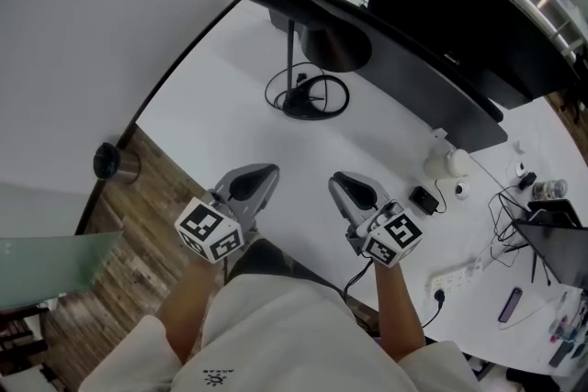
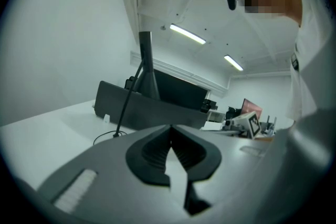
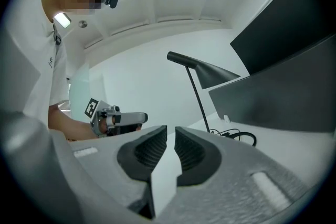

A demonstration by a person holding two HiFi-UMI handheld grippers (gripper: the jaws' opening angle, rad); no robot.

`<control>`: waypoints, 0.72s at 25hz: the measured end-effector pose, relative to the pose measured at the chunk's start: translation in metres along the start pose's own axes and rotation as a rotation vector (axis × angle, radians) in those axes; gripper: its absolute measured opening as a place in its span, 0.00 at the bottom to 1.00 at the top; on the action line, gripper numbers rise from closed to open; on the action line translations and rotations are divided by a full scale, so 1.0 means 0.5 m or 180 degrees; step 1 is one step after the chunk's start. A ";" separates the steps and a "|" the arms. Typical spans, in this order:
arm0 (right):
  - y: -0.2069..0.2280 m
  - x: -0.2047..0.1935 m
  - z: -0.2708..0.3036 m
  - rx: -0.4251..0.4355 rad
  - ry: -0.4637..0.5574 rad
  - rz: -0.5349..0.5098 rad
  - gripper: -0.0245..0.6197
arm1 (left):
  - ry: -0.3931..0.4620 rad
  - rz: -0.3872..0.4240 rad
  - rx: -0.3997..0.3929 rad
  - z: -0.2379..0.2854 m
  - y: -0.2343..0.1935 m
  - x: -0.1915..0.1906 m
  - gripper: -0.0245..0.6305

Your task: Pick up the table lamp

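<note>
The black table lamp (image 1: 292, 60) stands on the white table (image 1: 220, 119) with a thin upright stem, a cone shade and a cable coiled round its base (image 1: 305, 101). In the left gripper view the lamp (image 2: 146, 76) stands well ahead and left of the jaws. The right gripper view has the lamp (image 3: 202, 73) ahead and to the right. My left gripper (image 1: 260, 174) and right gripper (image 1: 342, 185) hover side by side over the table's near edge, short of the lamp. Both are shut with nothing between the jaws, as the left gripper (image 2: 170, 131) and right gripper (image 3: 170, 134) show in their own views.
A large black monitor (image 1: 459, 5) and a grey panel (image 1: 432, 83) stand just right of the lamp. A white round device (image 1: 447, 163), small gadgets, cables and a power strip (image 1: 455, 275) lie at the right. A dark cup (image 1: 115, 162) sits on the wooden floor at the left.
</note>
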State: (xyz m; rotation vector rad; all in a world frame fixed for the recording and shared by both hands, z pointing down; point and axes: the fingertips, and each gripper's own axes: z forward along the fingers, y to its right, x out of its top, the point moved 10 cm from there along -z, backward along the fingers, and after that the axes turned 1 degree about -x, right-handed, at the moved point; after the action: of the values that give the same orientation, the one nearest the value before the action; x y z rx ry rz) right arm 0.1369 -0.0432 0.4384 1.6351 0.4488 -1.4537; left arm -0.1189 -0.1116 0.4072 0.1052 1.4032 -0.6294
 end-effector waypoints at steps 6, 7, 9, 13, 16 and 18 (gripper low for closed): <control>0.024 -0.005 0.025 0.0013 -0.0037 0.0007 0.11 | -0.0010 0.0018 0.0034 0.025 -0.038 0.007 0.03; 0.024 -0.005 0.031 0.0018 -0.0040 -0.0009 0.11 | -0.0017 0.0038 0.0033 0.028 -0.048 0.009 0.03; 0.028 -0.006 0.048 0.0005 -0.0056 -0.0039 0.11 | -0.0035 0.0094 0.0033 0.036 -0.071 0.015 0.03; 0.043 -0.011 0.087 -0.0143 -0.0080 -0.0093 0.11 | -0.0018 0.0136 0.0007 0.066 -0.127 0.029 0.03; 0.054 -0.013 0.119 -0.0267 -0.0068 -0.0147 0.11 | 0.0021 0.0213 -0.0037 0.091 -0.166 0.041 0.03; 0.065 -0.017 0.142 -0.0300 -0.0079 -0.0186 0.11 | 0.0069 0.0250 -0.0056 0.107 -0.190 0.047 0.03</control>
State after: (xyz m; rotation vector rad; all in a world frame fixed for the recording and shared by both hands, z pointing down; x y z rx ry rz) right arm 0.1158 -0.1147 0.4629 1.5392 0.5472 -1.4719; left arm -0.1155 -0.2216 0.4233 0.1527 1.4183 -0.5521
